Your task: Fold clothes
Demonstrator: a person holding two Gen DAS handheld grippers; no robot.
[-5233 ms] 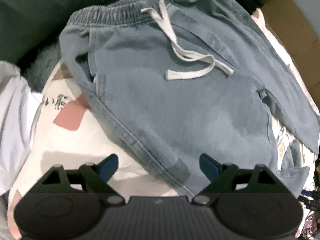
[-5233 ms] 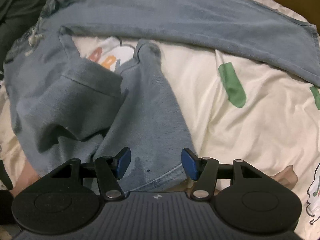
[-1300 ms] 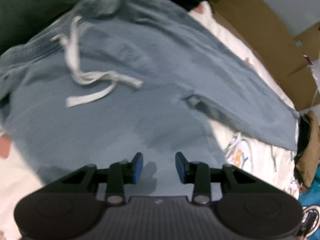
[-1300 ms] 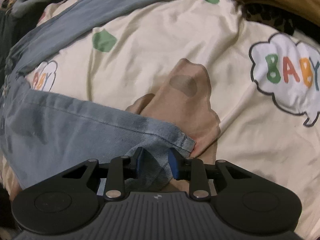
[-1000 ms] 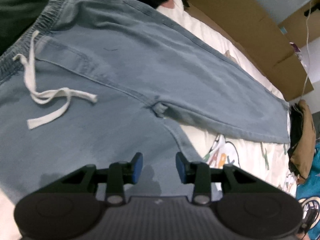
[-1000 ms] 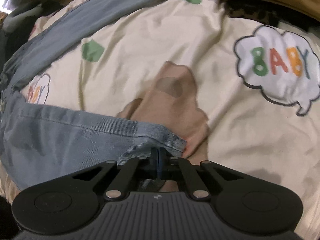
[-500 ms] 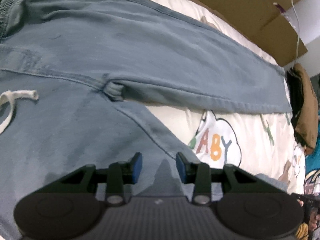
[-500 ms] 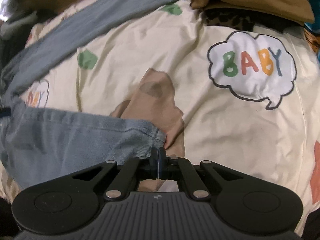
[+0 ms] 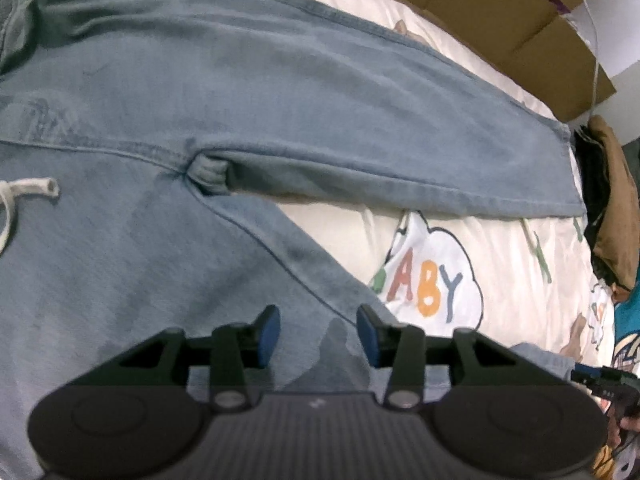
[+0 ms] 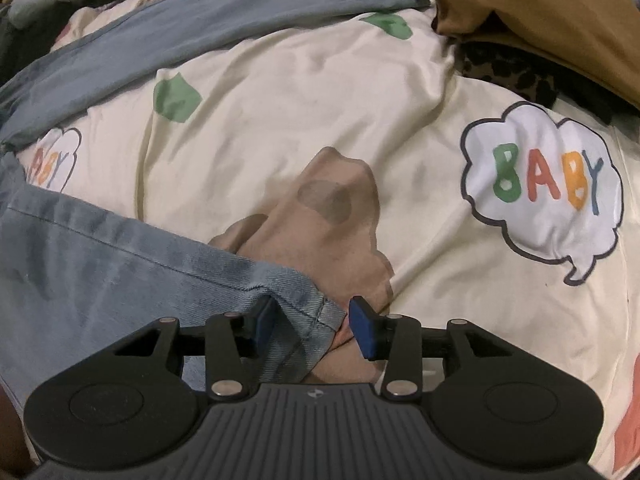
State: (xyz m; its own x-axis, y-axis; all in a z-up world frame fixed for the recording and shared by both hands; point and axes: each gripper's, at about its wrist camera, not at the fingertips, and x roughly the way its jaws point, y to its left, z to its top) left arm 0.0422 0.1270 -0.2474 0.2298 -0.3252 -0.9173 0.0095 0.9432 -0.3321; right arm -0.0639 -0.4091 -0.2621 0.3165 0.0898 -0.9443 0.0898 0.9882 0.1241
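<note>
Left wrist: faded blue jeans, legs splayed

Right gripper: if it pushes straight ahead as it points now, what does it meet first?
Likely the jeans' near leg hem, lying between the right gripper jaws, which have just been opening; the printed bedsheet is right beneath. Depth unclear.

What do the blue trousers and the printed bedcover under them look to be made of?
Trousers: likely soft washed denim or a cotton twill, matte, judging by the faded patches, raised stitched seams and diagonal weave at the hem. Bedcover: probably thin, smooth woven cotton or polyester with flat printing and fine wrinkles.
</note>
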